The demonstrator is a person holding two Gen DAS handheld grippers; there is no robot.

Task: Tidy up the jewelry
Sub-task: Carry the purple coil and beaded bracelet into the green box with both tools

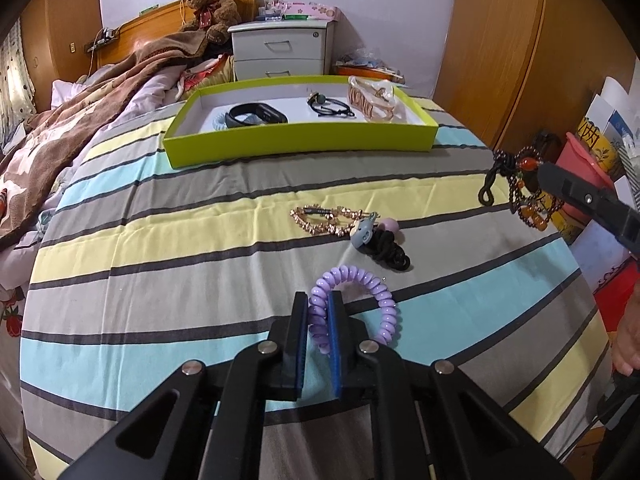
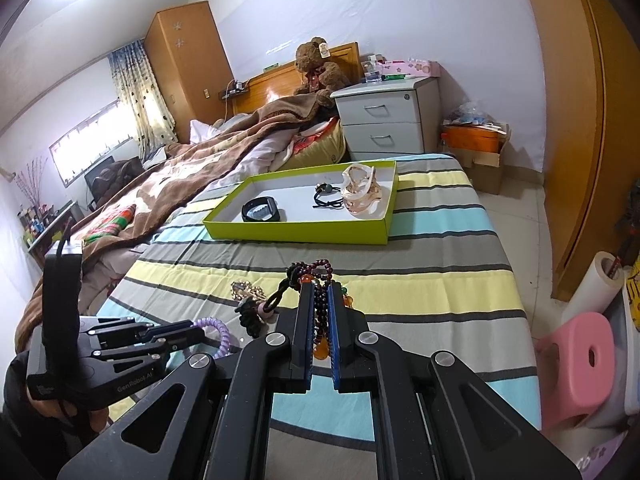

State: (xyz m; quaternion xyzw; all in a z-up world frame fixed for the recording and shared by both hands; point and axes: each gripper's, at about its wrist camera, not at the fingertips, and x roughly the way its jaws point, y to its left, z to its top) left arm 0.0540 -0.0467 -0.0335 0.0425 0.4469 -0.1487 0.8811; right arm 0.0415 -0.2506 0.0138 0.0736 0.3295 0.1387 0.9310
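Observation:
My left gripper (image 1: pixel 319 300) is shut on a purple spiral hair tie (image 1: pixel 378 296) that rests on the striped bedsheet. My right gripper (image 2: pixel 319 286) is shut on a dark beaded bracelet (image 2: pixel 318 270) with orange beads, held above the bed; the same bracelet (image 1: pixel 524 184) hangs at the right of the left wrist view. A gold chain bracelet (image 1: pixel 324 220) and a black hair tie (image 1: pixel 386 250) with a pink ball lie on the sheet ahead. The green tray (image 1: pixel 300 142) beyond holds a black band (image 1: pixel 256 114), a black cord tie (image 1: pixel 330 106) and a clear claw clip (image 1: pixel 372 100).
A brown blanket (image 1: pixel 80 128) covers the bed's left side. A white nightstand (image 1: pixel 280 50) and a teddy bear (image 1: pixel 210 4) stand behind the tray. A pink stool (image 2: pixel 580 364) and a wooden wardrobe (image 2: pixel 576 120) are off the bed's right edge.

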